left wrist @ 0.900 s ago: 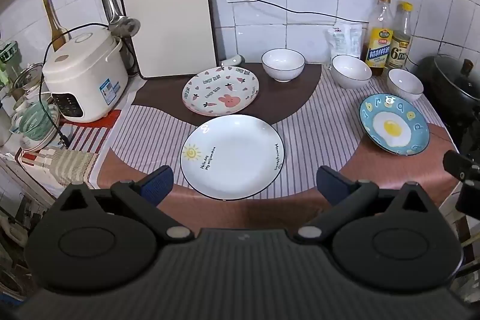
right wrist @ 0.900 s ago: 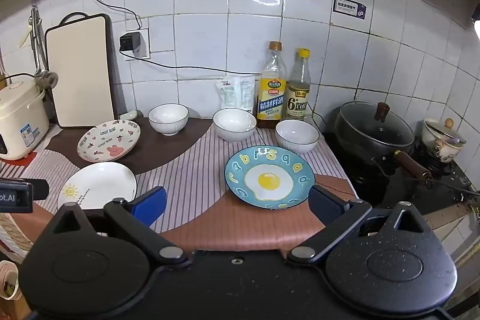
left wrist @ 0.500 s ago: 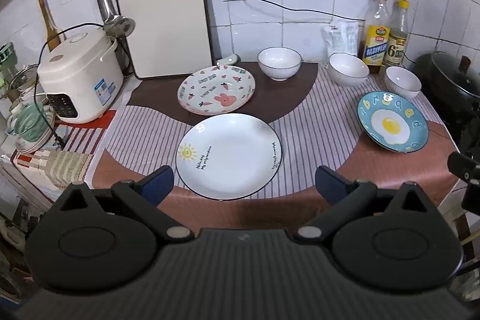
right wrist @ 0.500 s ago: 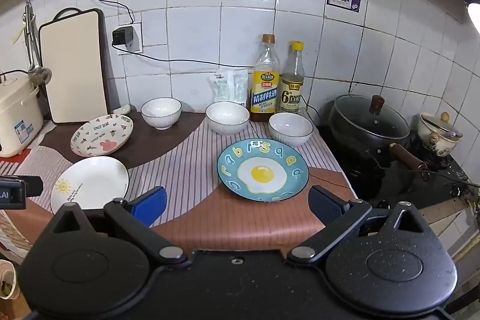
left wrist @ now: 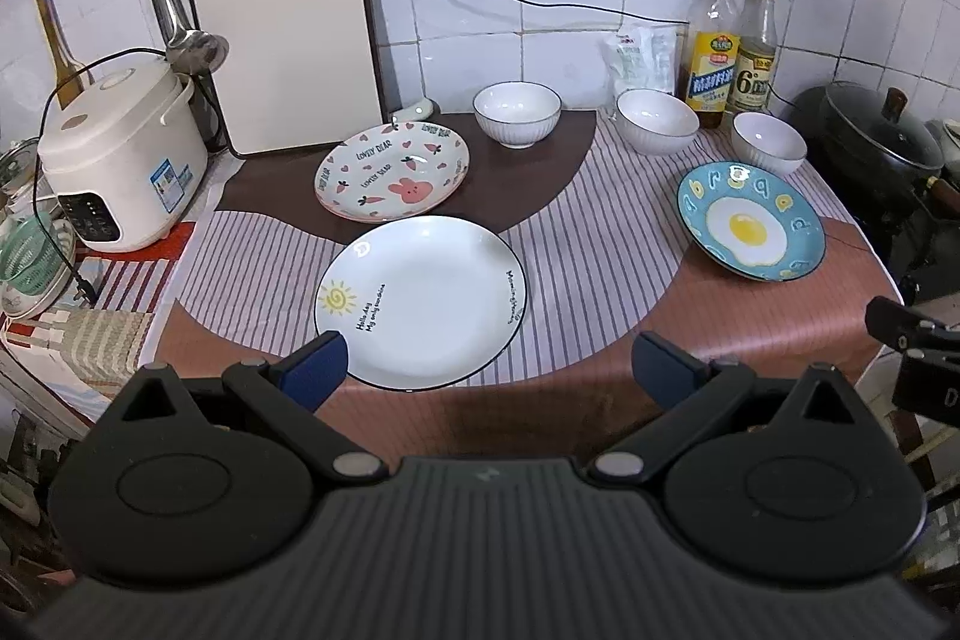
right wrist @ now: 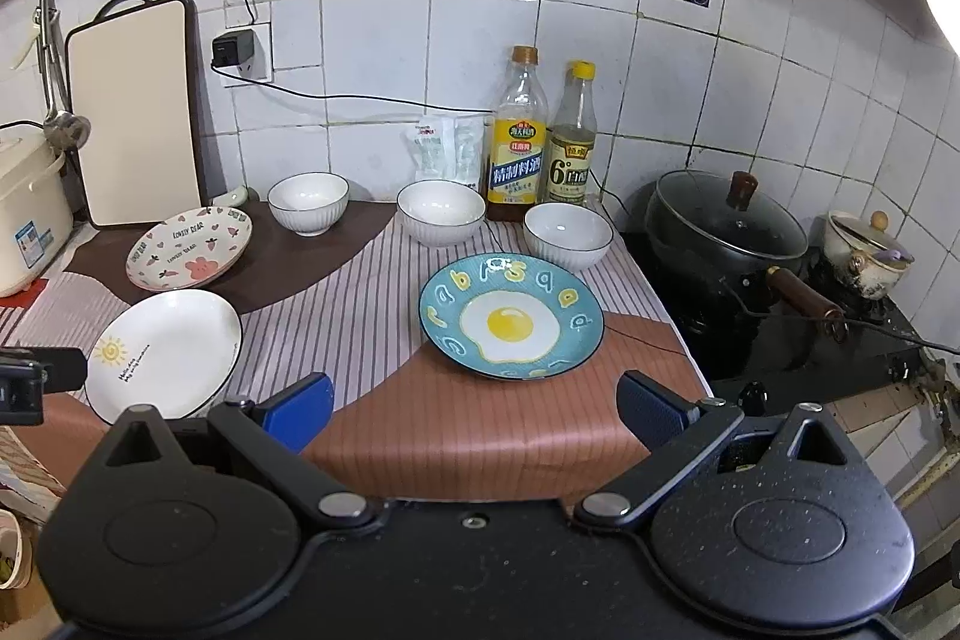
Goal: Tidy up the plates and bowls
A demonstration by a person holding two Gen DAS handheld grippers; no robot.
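Note:
Three plates lie on the counter: a white sun plate [left wrist: 420, 301] [right wrist: 165, 355], a pink rabbit plate [left wrist: 393, 171] [right wrist: 189, 247] behind it, and a blue fried-egg plate [left wrist: 750, 220] [right wrist: 510, 316] to the right. Three white bowls [left wrist: 517, 113] [left wrist: 657, 121] [left wrist: 769, 150] stand in a row near the wall; they also show in the right wrist view [right wrist: 308, 202] [right wrist: 441, 211] [right wrist: 568, 235]. My left gripper [left wrist: 489, 370] is open and empty above the counter's front edge, before the sun plate. My right gripper [right wrist: 474, 409] is open and empty before the egg plate.
A rice cooker [left wrist: 117, 160] and a cutting board [left wrist: 288, 22] stand at the left. Two bottles [right wrist: 519, 139] [right wrist: 573, 136] stand by the wall. A black lidded pot [right wrist: 729, 226] sits on the stove at the right. A striped cloth [left wrist: 600, 256] covers the counter.
Both grippers have shifted slightly, the views drifting a little; the plates and bowls have not moved. Both stay open.

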